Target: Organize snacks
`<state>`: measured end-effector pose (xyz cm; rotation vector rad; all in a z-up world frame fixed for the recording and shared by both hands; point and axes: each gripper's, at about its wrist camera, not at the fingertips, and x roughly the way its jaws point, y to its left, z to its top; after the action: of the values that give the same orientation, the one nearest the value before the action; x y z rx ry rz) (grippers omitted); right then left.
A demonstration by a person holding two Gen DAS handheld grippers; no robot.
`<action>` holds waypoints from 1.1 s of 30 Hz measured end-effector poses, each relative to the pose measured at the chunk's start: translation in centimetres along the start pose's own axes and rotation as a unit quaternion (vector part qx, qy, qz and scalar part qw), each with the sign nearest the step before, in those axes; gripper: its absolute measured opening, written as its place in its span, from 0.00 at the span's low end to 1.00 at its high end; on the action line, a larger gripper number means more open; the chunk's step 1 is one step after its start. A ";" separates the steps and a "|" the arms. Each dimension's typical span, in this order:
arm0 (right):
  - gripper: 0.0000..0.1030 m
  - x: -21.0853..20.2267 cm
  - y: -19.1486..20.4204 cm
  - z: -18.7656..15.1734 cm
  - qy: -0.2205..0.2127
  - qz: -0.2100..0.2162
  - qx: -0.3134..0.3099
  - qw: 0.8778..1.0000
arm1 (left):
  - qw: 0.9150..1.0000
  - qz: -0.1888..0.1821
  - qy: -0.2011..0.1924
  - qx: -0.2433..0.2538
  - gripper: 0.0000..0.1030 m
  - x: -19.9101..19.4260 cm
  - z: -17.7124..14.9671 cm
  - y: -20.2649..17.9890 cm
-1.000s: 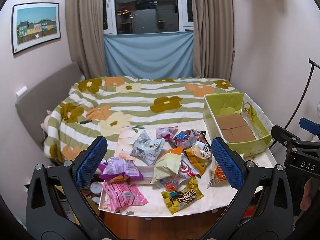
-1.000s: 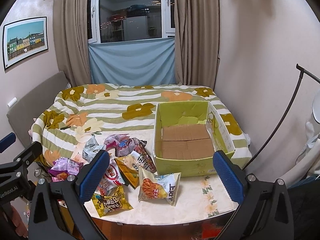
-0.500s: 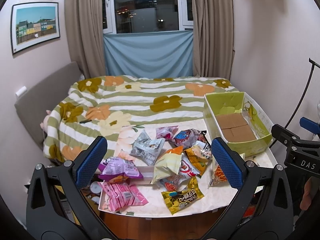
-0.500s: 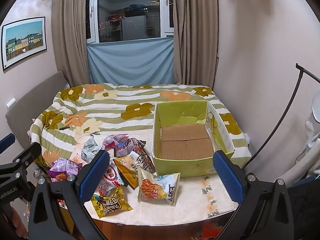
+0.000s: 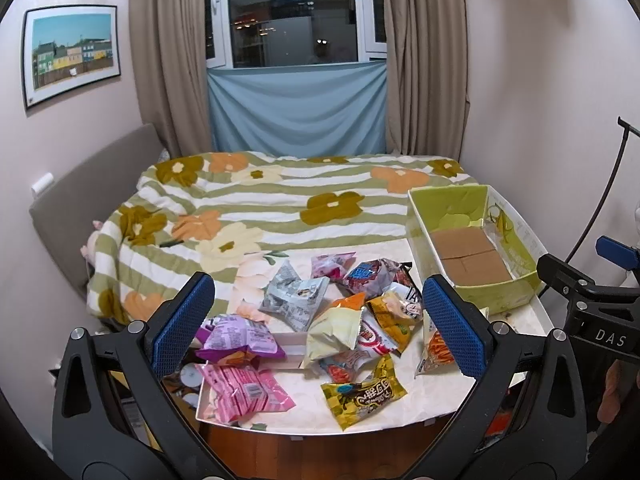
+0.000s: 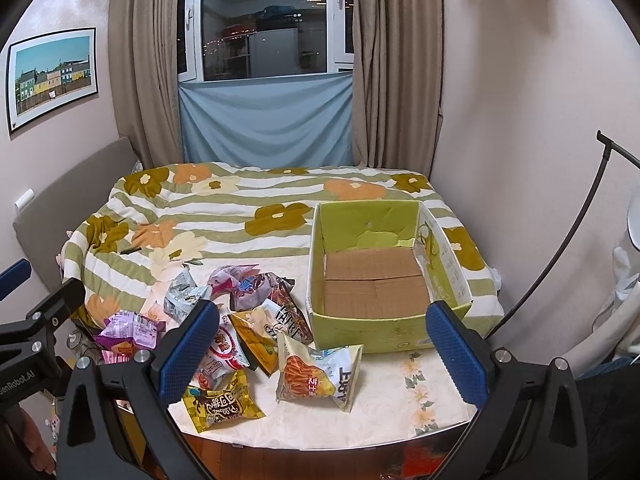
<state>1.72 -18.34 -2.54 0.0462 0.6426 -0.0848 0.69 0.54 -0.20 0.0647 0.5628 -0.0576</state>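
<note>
This is a bedroom in a home. A bed (image 6: 224, 216) with a flower-patterned quilt fills the middle, pushed up to a curtained window (image 6: 264, 28) with a blue cloth hung below it. A framed picture (image 6: 52, 76) of coloured houses hangs on the pale wall.

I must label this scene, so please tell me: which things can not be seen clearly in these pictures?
- Pink packet: left wrist view, its left end hidden by the left tongs.
- Purple packet: right wrist view, partly behind the left tongs' arm.
- Green box: far side of its outer walls hidden in both views.
- Small print on packets: too small.
</note>
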 end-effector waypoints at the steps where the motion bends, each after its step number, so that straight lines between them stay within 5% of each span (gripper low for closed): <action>1: 1.00 0.0 0.0 0.0 0.000 0.001 0.000 1.000 | 1.000 0.000 0.000 0.001 1.00 0.0 0.0 0.0; 12: 1.00 -0.1 0.1 0.0 0.001 0.007 0.000 1.000 | 1.000 -0.006 0.003 0.002 1.00 0.1 0.3 -0.2; 18: 1.00 0.8 -1.5 -0.3 0.029 0.021 0.002 0.999 | 0.999 -0.010 0.035 0.001 1.00 1.6 0.1 -1.3; 33: 1.00 12.7 -5.2 -7.5 0.170 0.102 0.044 0.979 | 0.987 -0.011 0.155 0.038 1.00 14.7 -6.7 -2.9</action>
<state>6.84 -23.83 -16.26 0.2159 0.9720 0.0943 9.30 -2.37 -13.85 0.1438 0.8723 -0.0909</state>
